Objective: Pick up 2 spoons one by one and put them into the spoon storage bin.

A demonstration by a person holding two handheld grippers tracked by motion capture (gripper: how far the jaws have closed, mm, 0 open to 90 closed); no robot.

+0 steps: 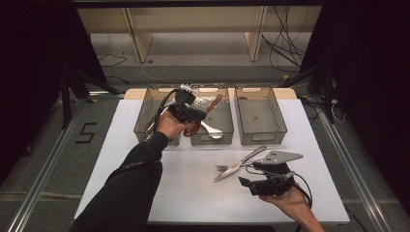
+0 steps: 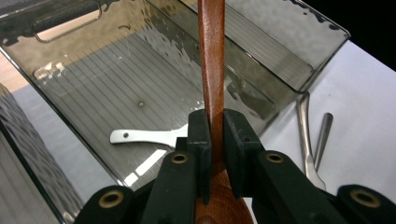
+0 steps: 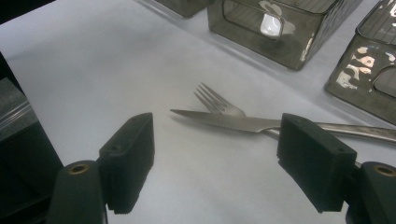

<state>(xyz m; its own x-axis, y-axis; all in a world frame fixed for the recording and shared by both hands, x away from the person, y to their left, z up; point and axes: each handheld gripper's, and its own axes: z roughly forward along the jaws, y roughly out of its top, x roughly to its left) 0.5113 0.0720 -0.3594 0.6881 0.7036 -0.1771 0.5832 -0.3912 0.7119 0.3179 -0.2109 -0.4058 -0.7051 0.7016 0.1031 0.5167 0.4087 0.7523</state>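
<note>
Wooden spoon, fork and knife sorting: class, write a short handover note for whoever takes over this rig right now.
Left claw: shut on the wooden spoon, held above the middle bin.
Right claw: open, empty, low over the table, pointing at the knife and fork.
Things: a metal spoon lies in the middle bin; the right bin looks empty; the left bin's contents are hard to see. Knife lies across the fork on the table.
Done: metal spoon binned.
Left: probably release the wooden spoon into a bin, then bin the knife and fork.

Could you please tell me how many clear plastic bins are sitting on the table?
3, in a row at the table's far edge: left bin, partly behind the left claw; middle bin; right bin.
</note>
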